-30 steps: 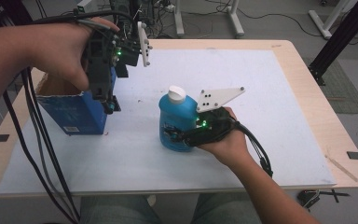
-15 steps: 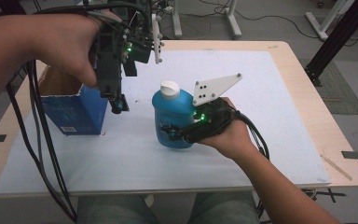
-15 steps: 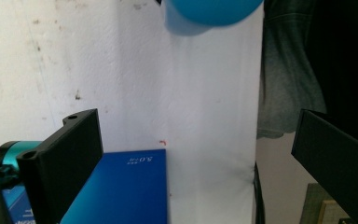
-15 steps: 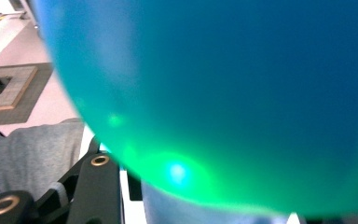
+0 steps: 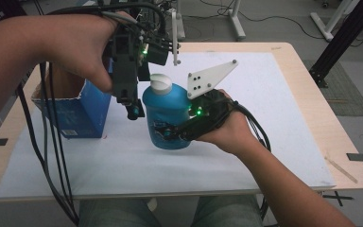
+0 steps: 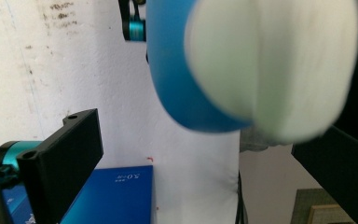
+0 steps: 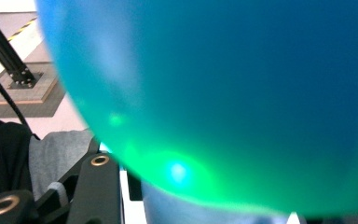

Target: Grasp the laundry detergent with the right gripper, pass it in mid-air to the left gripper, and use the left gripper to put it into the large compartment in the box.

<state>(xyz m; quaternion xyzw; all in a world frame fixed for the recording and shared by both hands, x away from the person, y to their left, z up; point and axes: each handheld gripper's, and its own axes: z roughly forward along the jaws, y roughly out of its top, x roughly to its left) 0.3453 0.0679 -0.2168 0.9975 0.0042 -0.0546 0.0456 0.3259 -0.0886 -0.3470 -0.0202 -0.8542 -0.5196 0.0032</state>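
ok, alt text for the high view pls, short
The right gripper clamps a blue bottle upright on a white mat, while the left gripper hangs beside its white cap. A blue box stands at left.

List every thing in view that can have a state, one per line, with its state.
blue bottle: upright on the table, white cap on.
right gripper: shut on the blue bottle's body.
left gripper: jaws open, standing to either side of the white cap, not closed on it.
blue box: top open, standing on the table beside the bottle.
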